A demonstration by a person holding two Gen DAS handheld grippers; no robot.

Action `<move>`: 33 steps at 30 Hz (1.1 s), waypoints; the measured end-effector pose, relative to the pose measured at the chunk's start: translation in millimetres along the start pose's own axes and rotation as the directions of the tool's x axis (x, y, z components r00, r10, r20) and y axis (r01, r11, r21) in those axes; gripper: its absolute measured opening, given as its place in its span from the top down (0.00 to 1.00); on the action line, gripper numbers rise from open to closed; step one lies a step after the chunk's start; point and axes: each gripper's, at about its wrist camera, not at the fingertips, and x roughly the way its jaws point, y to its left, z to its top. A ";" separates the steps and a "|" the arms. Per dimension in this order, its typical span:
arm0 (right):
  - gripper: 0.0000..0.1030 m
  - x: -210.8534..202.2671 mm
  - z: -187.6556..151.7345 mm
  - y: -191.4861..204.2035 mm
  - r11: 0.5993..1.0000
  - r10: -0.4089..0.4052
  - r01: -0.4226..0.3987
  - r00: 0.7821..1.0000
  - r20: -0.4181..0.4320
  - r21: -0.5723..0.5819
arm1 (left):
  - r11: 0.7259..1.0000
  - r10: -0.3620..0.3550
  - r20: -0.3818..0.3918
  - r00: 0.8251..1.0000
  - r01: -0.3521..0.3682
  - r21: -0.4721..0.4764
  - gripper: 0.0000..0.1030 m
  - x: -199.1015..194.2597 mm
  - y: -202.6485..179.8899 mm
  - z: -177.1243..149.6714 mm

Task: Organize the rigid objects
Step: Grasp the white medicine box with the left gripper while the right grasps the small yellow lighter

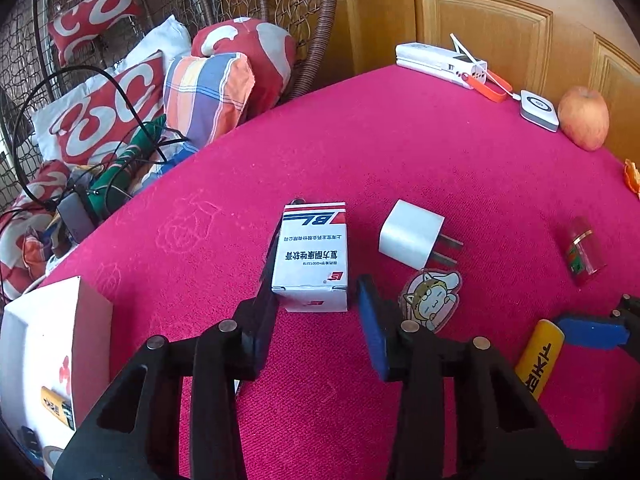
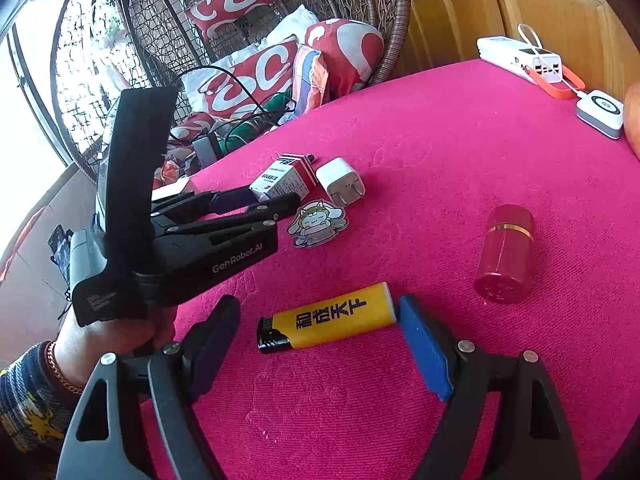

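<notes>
the left gripper (image 1: 316,312) is spread wide around the small white box (image 1: 310,258); the right gripper (image 2: 320,344) is spread wide around the yellow lighter (image 2: 328,316), not pinching it. a white tray (image 1: 24,344) at the left holds another lighter (image 1: 54,402); everything sits on a pink cloth (image 1: 400,160), near a wicker chair (image 2: 384,20).

Beyond the left hand-held gripper (image 1: 316,308), a round wicker hanging chair (image 1: 304,12) holds red-and-white patterned cushions (image 1: 108,116), a striped orange-and-blue pillow (image 1: 206,94) and tangled black cables (image 1: 80,128). Ahead and to its right, yellow wooden panelled doors (image 1: 492,28) stand behind the pink-carpeted table (image 1: 400,152).
</notes>
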 end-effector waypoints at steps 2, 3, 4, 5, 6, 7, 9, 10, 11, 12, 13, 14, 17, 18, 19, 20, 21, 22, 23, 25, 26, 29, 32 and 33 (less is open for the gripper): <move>0.21 0.1 0.5 -0.5 1.000 0.001 -0.001 1.000 0.001 0.002 | 1.000 -0.012 0.006 1.000 0.012 0.009 0.69 -2.5 -3.8 -0.1; 0.21 -0.2 1.0 -1.0 1.000 0.001 -0.001 1.000 0.002 0.003 | 1.000 -0.020 0.010 1.000 0.020 0.010 0.69 -4.3 -5.0 -1.4; 0.22 -0.5 0.8 -1.4 1.000 0.002 -0.002 1.000 0.003 0.004 | 1.000 -0.028 0.015 0.999 0.028 0.008 0.69 -6.5 -5.8 -3.1; 0.22 -0.6 0.5 -1.7 1.000 0.002 -0.002 1.000 0.004 0.006 | 1.000 -0.025 0.023 0.999 0.025 0.002 0.69 -9.7 -5.8 -4.5; 0.23 -0.8 0.8 -2.6 1.000 0.000 0.000 1.000 0.005 0.008 | 1.000 -0.027 0.036 0.999 0.028 -0.011 0.69 -14.6 -4.2 -6.0; 0.24 -1.3 0.8 -3.3 1.000 -0.001 0.001 1.000 0.006 0.010 | 0.999 -0.040 0.049 0.998 0.041 -0.032 0.70 -20.5 -1.5 -7.6; 0.25 -2.4 0.2 -4.2 1.000 -0.002 0.001 1.000 0.008 0.014 | 0.995 -0.055 0.076 0.996 0.060 -0.075 0.70 -34.6 4.3 -11.6; 0.26 -2.8 0.1 -4.5 1.000 -0.001 0.001 1.000 0.010 0.017 | 0.993 -0.062 0.090 0.994 0.071 -0.092 0.70 -42.8 6.7 -14.2; 0.28 -3.0 0.1 -5.0 1.000 -0.002 0.002 1.000 0.011 0.020 | 0.992 -0.067 0.105 0.992 0.078 -0.104 0.70 -51.3 7.9 -16.9; 0.29 -3.1 0.1 -5.4 1.000 -0.005 0.004 1.000 0.012 0.024 | 0.990 -0.070 0.121 0.990 0.084 -0.111 0.70 -60.9 9.6 -20.3; 0.36 -3.4 0.0 -5.9 1.000 -0.004 0.004 1.000 0.014 0.027 | 0.989 -0.069 0.136 0.988 0.086 -0.119 0.70 -69.9 10.4 -23.9; 0.59 -2.9 0.1 -7.1 0.999 0.011 -0.011 1.000 0.012 0.030 | 0.987 -0.073 0.148 0.986 0.093 -0.129 0.70 -79.0 12.1 -27.5; 0.83 -2.7 -0.2 -7.4 0.999 0.022 -0.022 1.000 0.008 0.037 | 0.980 -0.083 0.178 0.980 0.113 -0.164 0.70 -103.1 20.2 -40.3; 0.83 -4.5 -0.2 -5.6 0.999 0.015 -0.016 1.000 0.017 0.029 | 0.977 -0.083 0.187 0.979 0.118 -0.180 0.70 -110.3 24.3 -44.5; 0.83 -6.4 -0.6 -3.3 1.000 0.009 -0.009 1.000 0.027 0.019 | 0.973 -0.083 0.194 0.977 0.122 -0.197 0.70 -116.2 29.4 -48.2; 0.83 -7.6 -0.5 -1.9 1.000 -0.005 0.005 0.999 0.035 0.014 | 0.969 -0.079 0.202 0.976 0.123 -0.215 0.70 -121.8 35.1 -51.7; 0.83 -8.7 -0.4 -1.9 1.000 -0.023 0.023 0.999 0.042 0.014 | 0.965 -0.070 0.209 0.975 0.119 -0.232 0.70 -126.6 40.9 -54.9; 0.82 -9.8 -0.7 -2.4 0.999 -0.037 0.036 0.998 0.049 0.018 | 0.961 -0.061 0.215 0.975 0.116 -0.250 0.70 -130.7 46.9 -58.0; 0.81 -10.1 -0.7 -2.6 0.999 -0.043 0.042 0.998 0.048 0.016 | 0.957 -0.056 0.219 0.974 0.115 -0.267 0.70 -133.7 52.3 -60.9; 0.61 -11.2 -2.4 0.8 0.997 -0.077 0.077 0.996 0.041 -0.004 | 0.947 -0.056 0.221 0.974 0.122 -0.297 0.70 -137.5 61.5 -66.0; 0.34 -13.3 -2.6 2.9 0.996 -0.087 0.088 0.995 0.051 -0.014 | 0.943 -0.057 0.224 0.973 0.126 -0.308 0.70 -138.7 64.5 -68.7; 0.10 -15.7 -3.5 15.8 0.991 -0.101 0.106 0.992 0.072 -0.075 | 0.937 -0.058 0.231 0.971 0.133 -0.324 0.70 -141.5 68.2 -74.0; 0.10 -3.1 -1.0 31.1 0.981 -0.125 0.128 0.992 0.028 -0.148 | 0.937 -0.065 0.239 0.969 0.142 -0.319 0.70 -144.7 66.3 -76.7; 0.10 3.0 -1.0 37.5 0.976 -0.130 0.130 0.991 0.011 -0.176 | 0.938 -0.067 0.241 0.968 0.143 -0.316 0.70 -145.9 66.3 -77.3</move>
